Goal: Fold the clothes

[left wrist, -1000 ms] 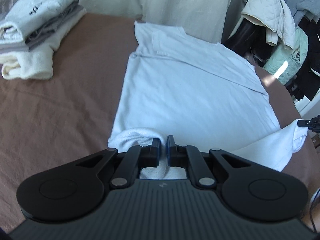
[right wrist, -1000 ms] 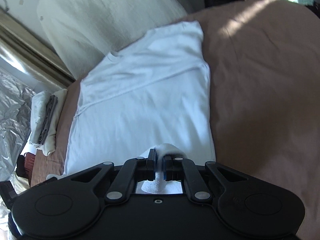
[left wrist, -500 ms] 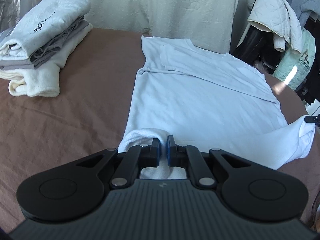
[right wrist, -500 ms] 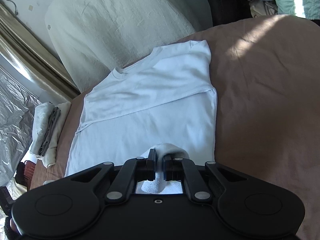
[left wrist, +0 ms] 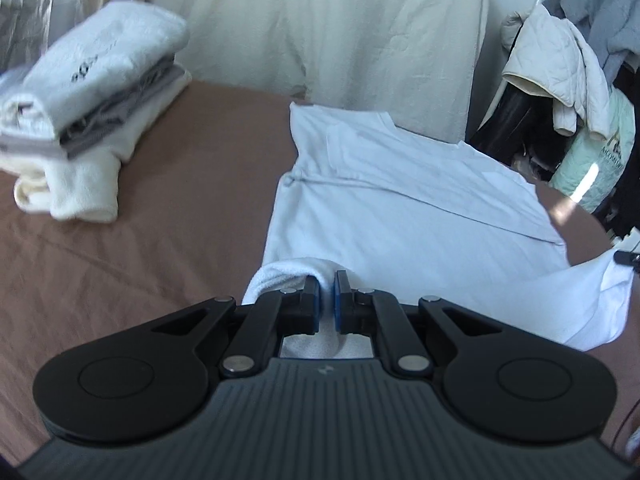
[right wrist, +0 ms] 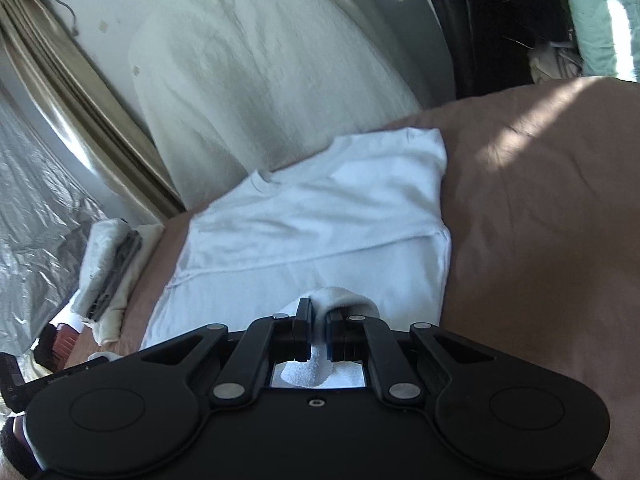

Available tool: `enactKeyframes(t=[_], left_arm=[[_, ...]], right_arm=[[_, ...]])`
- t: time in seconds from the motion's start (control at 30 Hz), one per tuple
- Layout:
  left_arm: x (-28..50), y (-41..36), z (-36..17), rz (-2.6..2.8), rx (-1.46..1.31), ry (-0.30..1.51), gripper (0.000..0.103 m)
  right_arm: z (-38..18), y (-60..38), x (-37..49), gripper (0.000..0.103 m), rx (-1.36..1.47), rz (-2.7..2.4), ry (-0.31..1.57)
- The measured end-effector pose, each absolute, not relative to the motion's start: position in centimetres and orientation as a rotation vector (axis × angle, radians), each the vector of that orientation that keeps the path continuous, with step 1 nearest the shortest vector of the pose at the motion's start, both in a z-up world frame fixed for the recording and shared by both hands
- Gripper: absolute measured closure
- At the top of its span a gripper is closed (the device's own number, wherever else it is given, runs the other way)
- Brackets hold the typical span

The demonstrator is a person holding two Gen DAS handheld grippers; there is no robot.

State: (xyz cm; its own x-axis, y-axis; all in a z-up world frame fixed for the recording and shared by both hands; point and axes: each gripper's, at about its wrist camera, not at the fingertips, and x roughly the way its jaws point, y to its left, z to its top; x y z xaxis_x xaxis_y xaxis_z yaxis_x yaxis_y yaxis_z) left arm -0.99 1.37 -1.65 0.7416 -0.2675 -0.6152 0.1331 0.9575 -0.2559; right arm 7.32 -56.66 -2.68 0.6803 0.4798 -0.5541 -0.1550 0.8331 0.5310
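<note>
A white T-shirt [left wrist: 400,208] lies spread on the brown bed sheet [left wrist: 140,248], collar toward the far wall. My left gripper [left wrist: 328,296] is shut on the shirt's near hem at its left corner, the cloth bunched over the fingers. My right gripper [right wrist: 319,328] is shut on the near hem of the same T-shirt [right wrist: 320,232] at its right corner. The hem lifts off the bed between them. The right gripper's tip shows at the right edge of the left wrist view [left wrist: 628,258].
A stack of folded white and grey clothes [left wrist: 88,120] sits on the bed's far left; it also shows in the right wrist view [right wrist: 108,272]. A cream sheet [left wrist: 340,32] hangs on the far wall. Jackets [left wrist: 560,80] hang at right.
Both grippers have risen and tilted up with the hem, pulling it back toward me. The shirt looks shorter and farther in both views; more of the wall shows.
</note>
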Motion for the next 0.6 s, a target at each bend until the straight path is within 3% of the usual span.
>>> enactKeyframes(t=[0.27, 0.4, 0.6], left_arm=[[-0.7, 1.0, -1.5, -0.206, -0.216, 0.711, 0.097], [0.5, 2.5, -2.1, -0.259, -0.388, 0.709, 0.097], [0.2, 1.2, -0.5, -0.289, -0.329, 0.530, 0.097]], right_arm=[[-3.2, -57.3, 7.2, 0.094, 0.539, 0.417, 0.705], [-2.3, -57.8, 6.7, 0.094, 0.583, 0.440, 0.667], [-3.1, -58.8, 7.3, 0.094, 0.573, 0.384, 0.636]])
